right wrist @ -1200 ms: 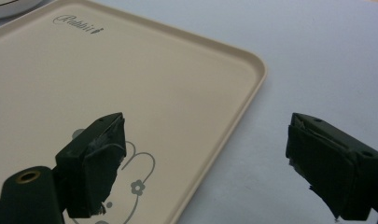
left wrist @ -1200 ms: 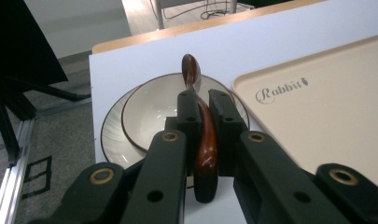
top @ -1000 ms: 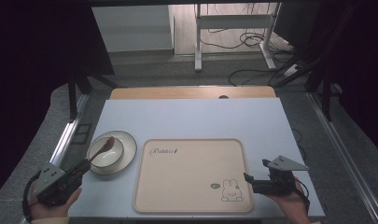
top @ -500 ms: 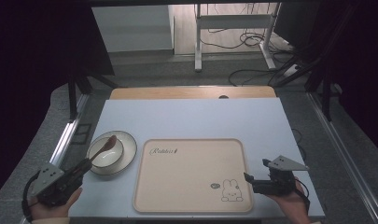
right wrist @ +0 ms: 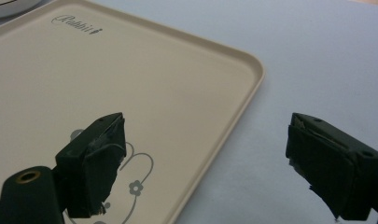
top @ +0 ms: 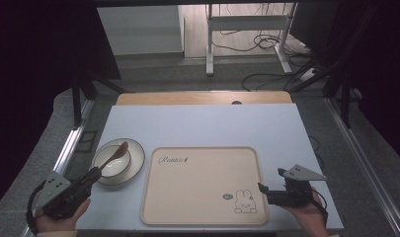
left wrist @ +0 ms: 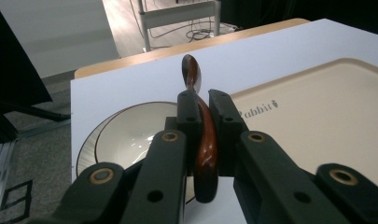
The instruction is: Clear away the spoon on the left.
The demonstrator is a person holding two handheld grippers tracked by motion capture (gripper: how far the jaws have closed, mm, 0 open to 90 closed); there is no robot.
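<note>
The right gripper [right wrist: 214, 158] stood wide open over the beige tray's [right wrist: 186, 79] lower right corner on the pale table [right wrist: 326, 56].

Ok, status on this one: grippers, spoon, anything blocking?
Left hand-held gripper shut on brown spoon, spoon head over bowl. Right hand-held gripper open, empty, at tray right edge. Nothing in the way.
</note>
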